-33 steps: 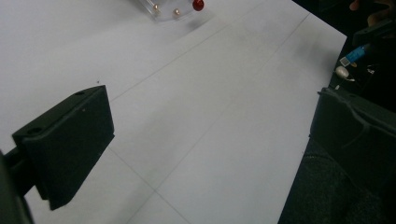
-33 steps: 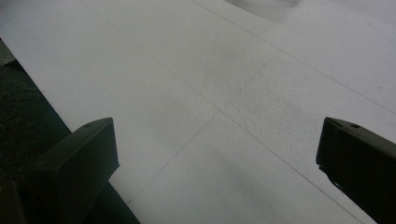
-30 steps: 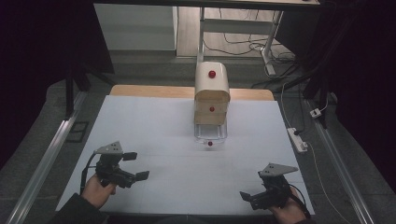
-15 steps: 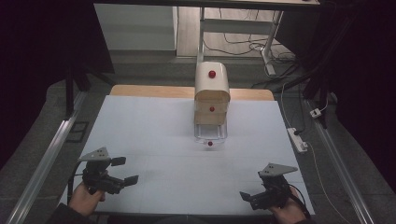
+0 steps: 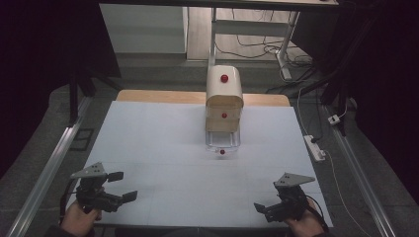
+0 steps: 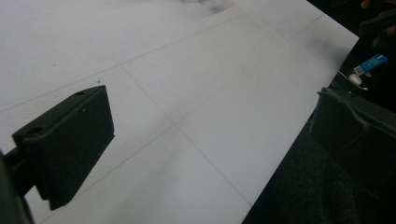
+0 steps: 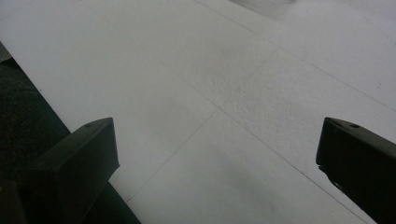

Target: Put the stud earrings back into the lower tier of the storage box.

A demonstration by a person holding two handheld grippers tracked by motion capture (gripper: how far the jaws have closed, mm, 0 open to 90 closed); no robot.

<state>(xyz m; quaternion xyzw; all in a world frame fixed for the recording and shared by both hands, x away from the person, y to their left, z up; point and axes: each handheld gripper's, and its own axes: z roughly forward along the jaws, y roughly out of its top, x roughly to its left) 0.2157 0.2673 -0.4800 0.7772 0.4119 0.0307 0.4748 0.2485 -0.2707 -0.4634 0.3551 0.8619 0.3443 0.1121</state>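
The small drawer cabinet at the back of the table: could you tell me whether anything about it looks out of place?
The cabinet stands upright, but its clear bottom drawer is pulled out towards the person while the drawer above looks shut. Nothing appears spilled or damaged.

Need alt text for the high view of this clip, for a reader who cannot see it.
A small wooden drawer chest with red knobs stands at the far middle of a white table, its clear bottom drawer pulled out toward the person. At the near edge, the left gripper and right gripper are held low in the person's hands, both open and holding nothing.
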